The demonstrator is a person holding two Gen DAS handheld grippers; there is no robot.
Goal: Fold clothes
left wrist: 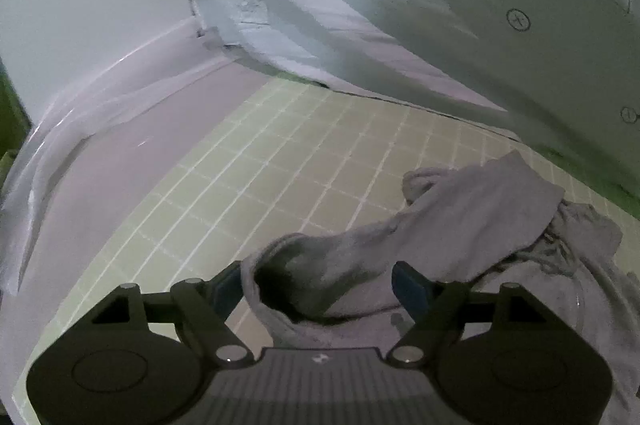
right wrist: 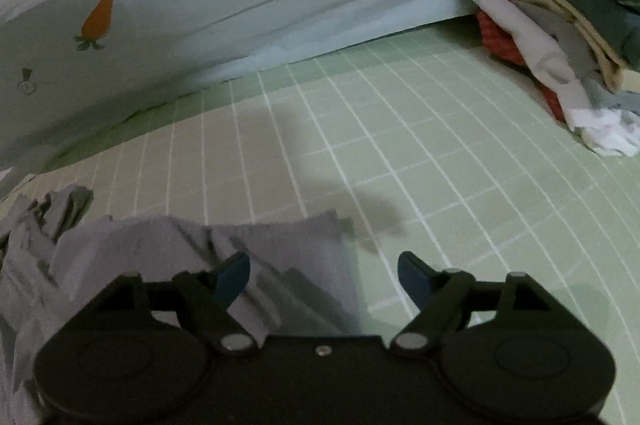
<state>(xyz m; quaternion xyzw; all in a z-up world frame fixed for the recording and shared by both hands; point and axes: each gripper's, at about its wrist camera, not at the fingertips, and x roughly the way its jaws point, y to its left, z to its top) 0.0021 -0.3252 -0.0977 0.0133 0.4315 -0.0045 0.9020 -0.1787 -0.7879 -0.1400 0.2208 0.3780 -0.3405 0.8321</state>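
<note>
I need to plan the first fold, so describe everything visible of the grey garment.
The grey garment looks like soft knit fabric, crumpled and unfolded on the green grid mat. A tube-like opening, perhaps a sleeve or cuff, gapes between the open left tongs. In the right wrist view a flatter edge lies under the left finger of the open right tongs. Neither grips it.

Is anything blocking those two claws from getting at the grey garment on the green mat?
Nothing visible does. The grey garment lies right between the open fingers of the left hand-held gripper, and its edge sits just under the right hand-held gripper. The clothes pile sits far off.
</note>
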